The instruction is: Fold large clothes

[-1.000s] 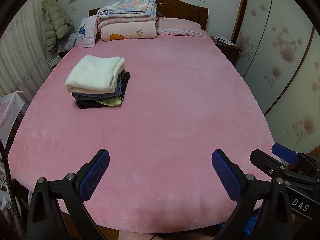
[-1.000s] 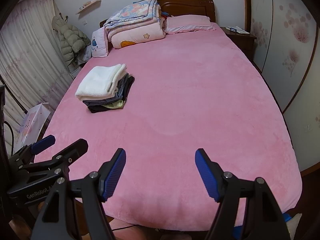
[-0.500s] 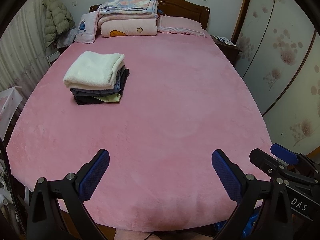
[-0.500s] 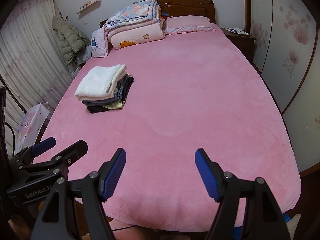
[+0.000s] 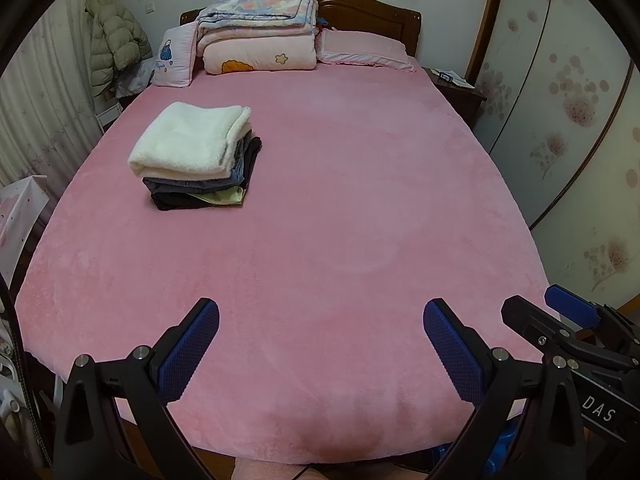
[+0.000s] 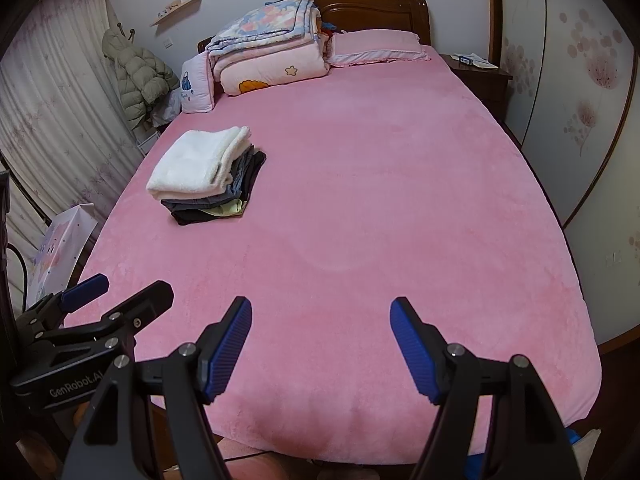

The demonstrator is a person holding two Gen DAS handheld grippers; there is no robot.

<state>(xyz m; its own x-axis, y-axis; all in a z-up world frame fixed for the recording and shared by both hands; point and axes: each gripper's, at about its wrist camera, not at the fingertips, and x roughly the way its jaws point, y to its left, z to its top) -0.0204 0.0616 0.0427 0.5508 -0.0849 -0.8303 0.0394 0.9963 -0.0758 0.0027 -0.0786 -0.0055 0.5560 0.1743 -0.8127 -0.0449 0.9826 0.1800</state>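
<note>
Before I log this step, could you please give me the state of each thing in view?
Left gripper: open, empty.
Right gripper: open, empty.
Stack of clothes: folded, white piece on top.
Quilts: folded, piled at headboard.
Bed: pink cover lying smooth.
Puffer jacket: hanging.

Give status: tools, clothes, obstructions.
Left tool open, empty. Right tool open, empty. Folded clothes stack on pink bed. Nothing in the way.

A home bedroom: pink-covered bed [image 5: 320, 220], wooden headboard [image 5: 368, 16], folded quilts [image 5: 256, 32], wardrobe doors [image 5: 560, 100].

Plush matt bedspread [image 5: 340, 220]; fluffy white towel [image 5: 192, 144]; glossy wood headboard [image 5: 368, 16].
</note>
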